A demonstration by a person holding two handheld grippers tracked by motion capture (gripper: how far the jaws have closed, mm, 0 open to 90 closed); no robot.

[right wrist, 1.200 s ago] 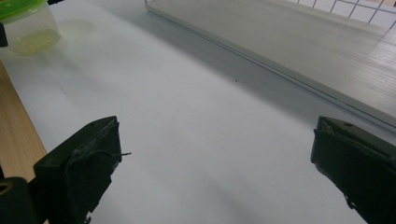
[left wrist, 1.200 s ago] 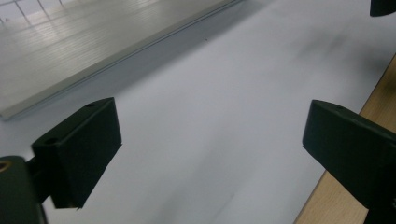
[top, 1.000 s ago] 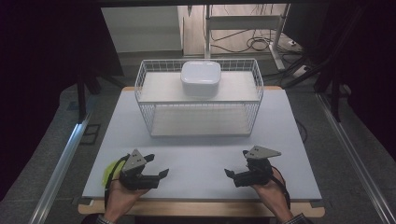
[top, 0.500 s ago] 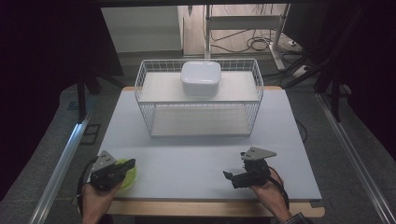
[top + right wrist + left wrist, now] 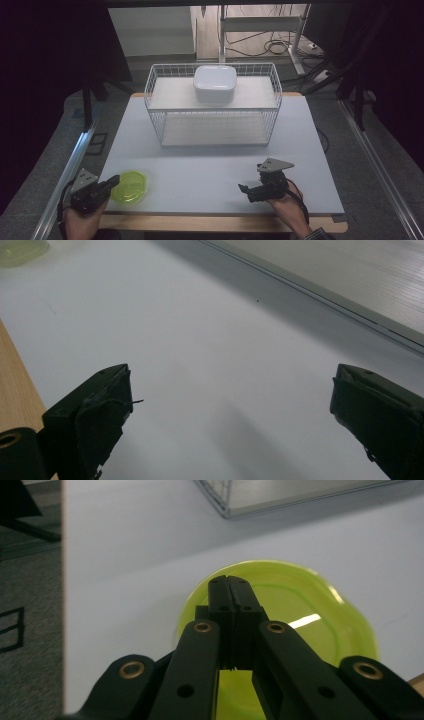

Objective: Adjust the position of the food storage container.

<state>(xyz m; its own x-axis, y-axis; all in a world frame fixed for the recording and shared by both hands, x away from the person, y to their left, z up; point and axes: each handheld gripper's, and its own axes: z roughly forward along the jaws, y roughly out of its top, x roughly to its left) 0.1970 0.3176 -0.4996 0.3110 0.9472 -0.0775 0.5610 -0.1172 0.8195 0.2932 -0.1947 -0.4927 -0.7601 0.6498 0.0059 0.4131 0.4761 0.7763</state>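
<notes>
A translucent yellow-green plate (image 5: 129,186) lies flat near the table's front left corner. My left gripper (image 5: 114,180) comes in from the left, off the table's edge, and its tips reach over the plate's left rim. In the left gripper view its jaws (image 5: 230,582) are pressed together above the plate (image 5: 300,605) with nothing between them. My right gripper (image 5: 246,192) rests near the front right of the table and points left. Its jaws (image 5: 232,385) stand wide open over bare table, and the plate (image 5: 20,250) shows far off.
A white wire basket (image 5: 150,100) with two shelves stands at the back middle of the white table (image 5: 210,165). A white lidded container (image 5: 215,83) sits on its upper shelf. A wooden edge (image 5: 220,222) runs along the table's front.
My left gripper has moved left from over the table to beyond its left edge, and its jaws have shut. The plate is now uncovered. The right gripper has stayed put.
</notes>
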